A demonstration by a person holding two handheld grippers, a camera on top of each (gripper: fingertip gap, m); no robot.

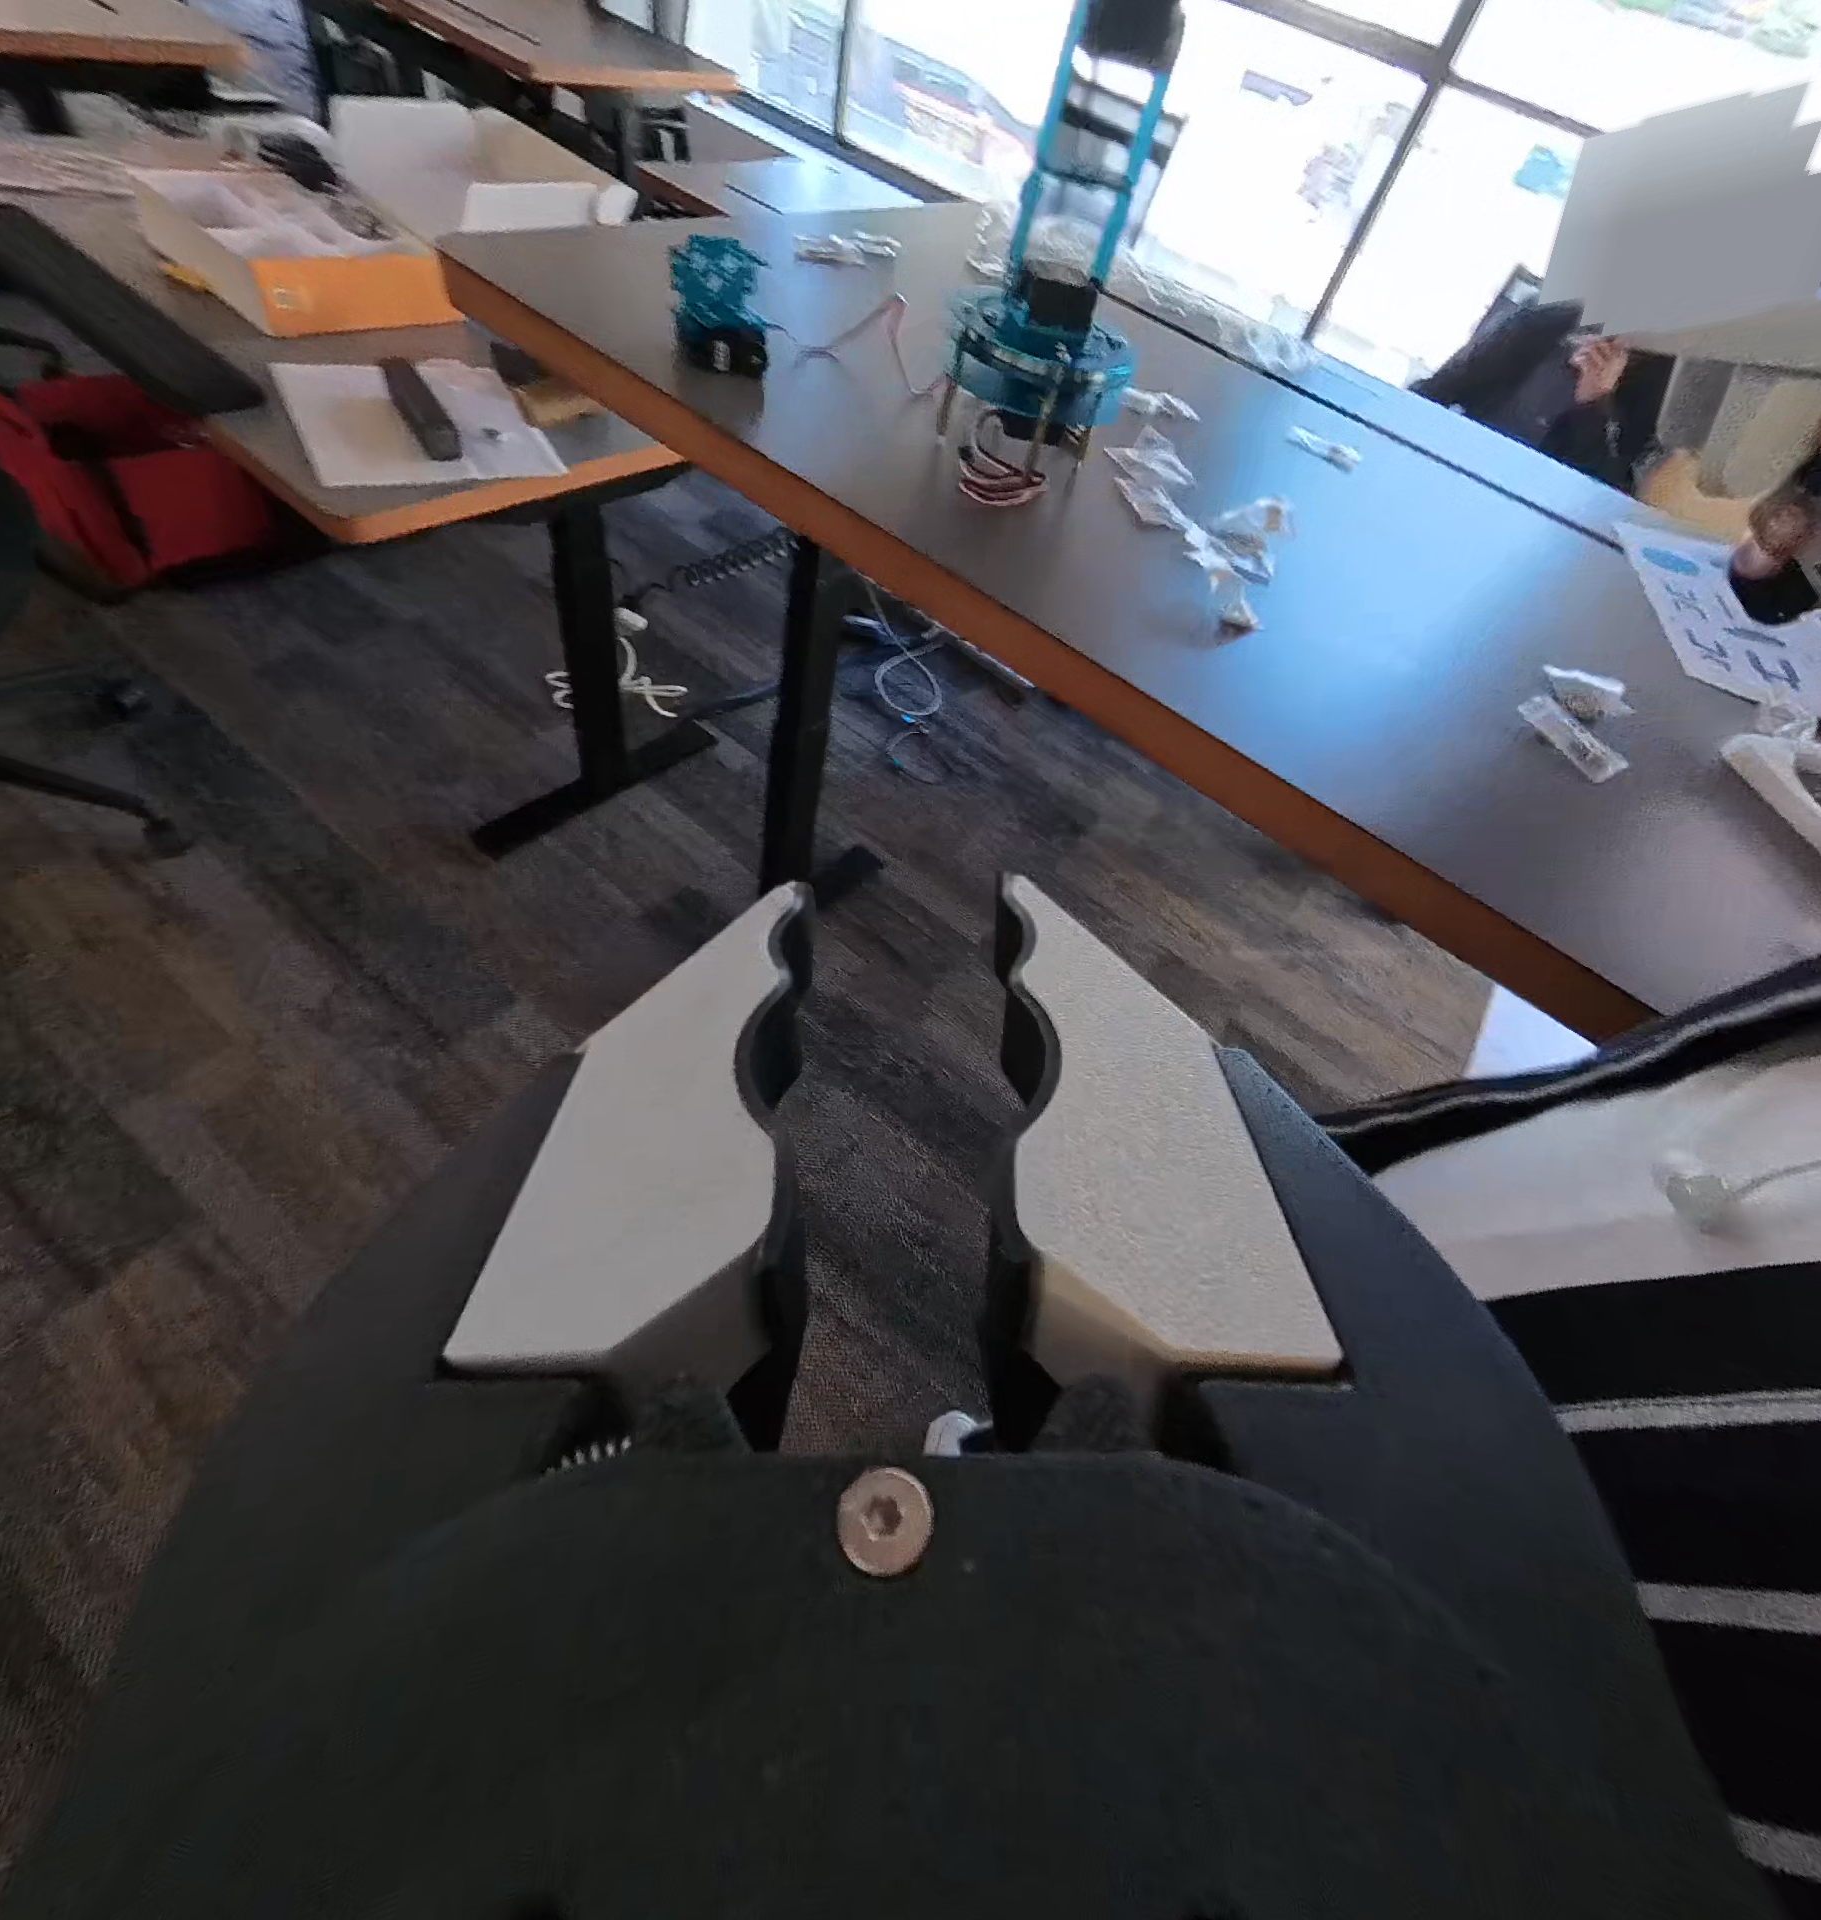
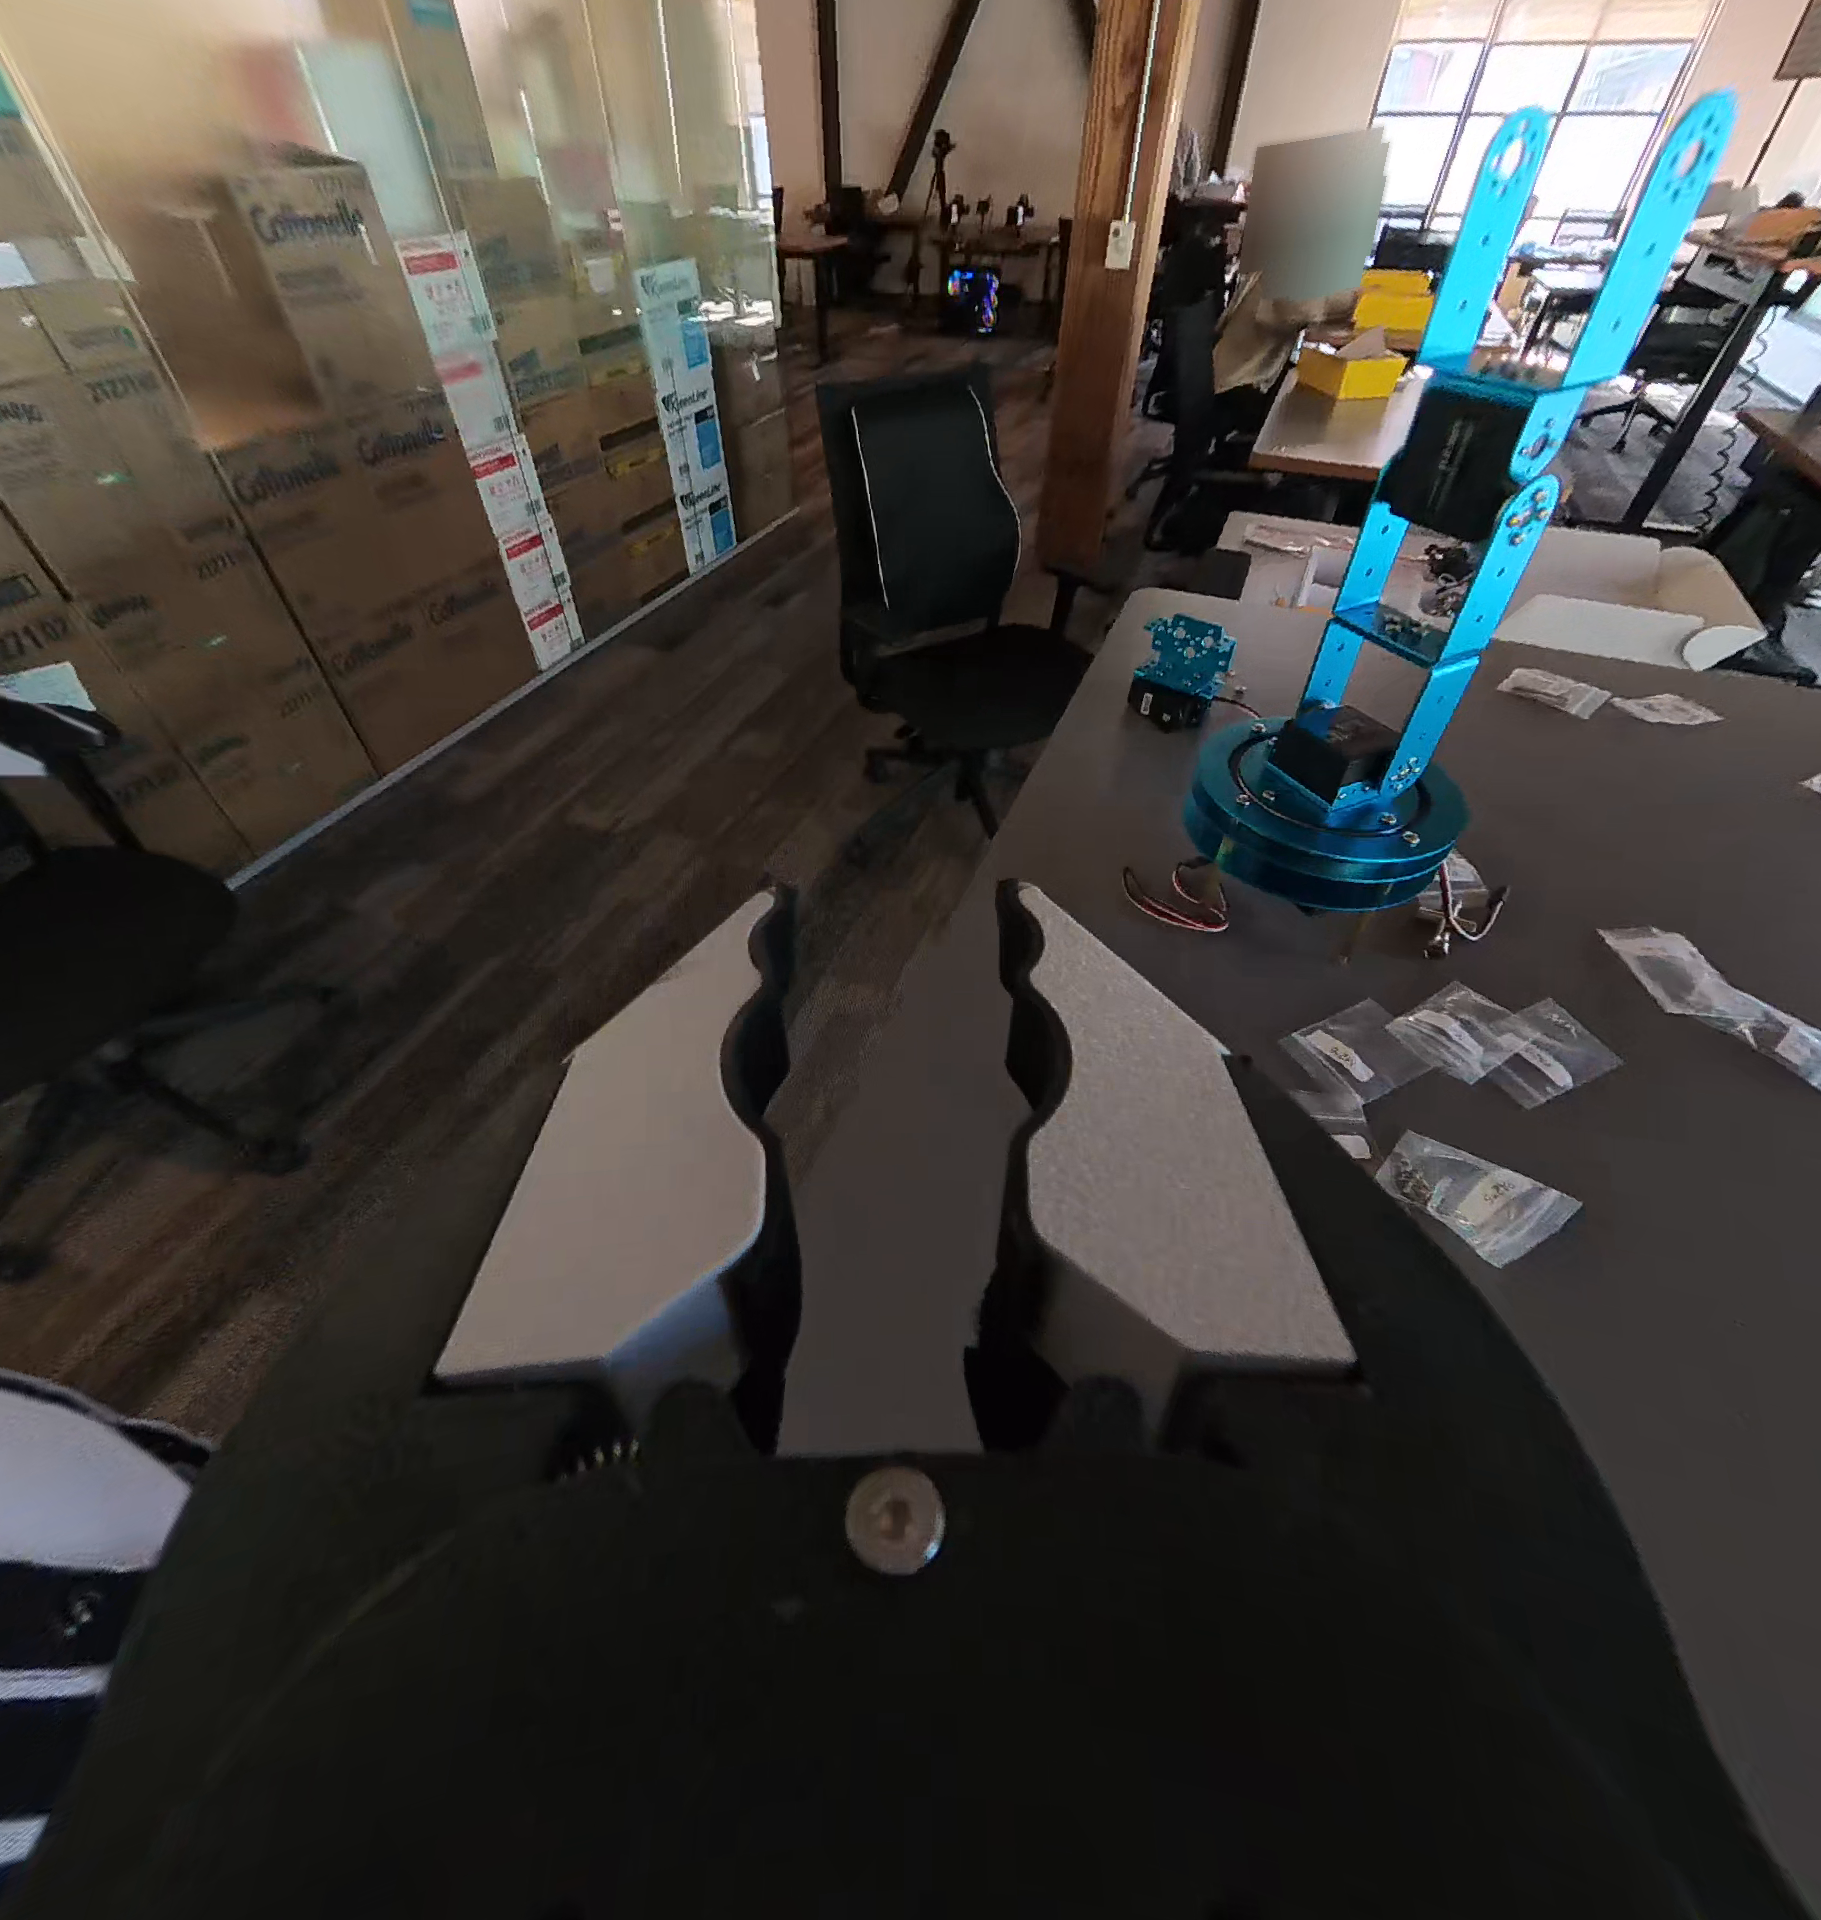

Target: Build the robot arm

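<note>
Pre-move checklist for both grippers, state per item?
1. Left gripper open and empty: ok, gap shows only floor.
2. Right gripper open and empty: ok, nothing between its fingers.
3. Left gripper over the dark table: not ok, it hangs over the floor, short of the table edge.
4. Right gripper over the table: ok, its tips are at the table's near corner.
5. Blue arm assembly upright on its round base: ok.
6. Small plastic bags clear of the right gripper: ok, they lie to its right, untouched.
</note>
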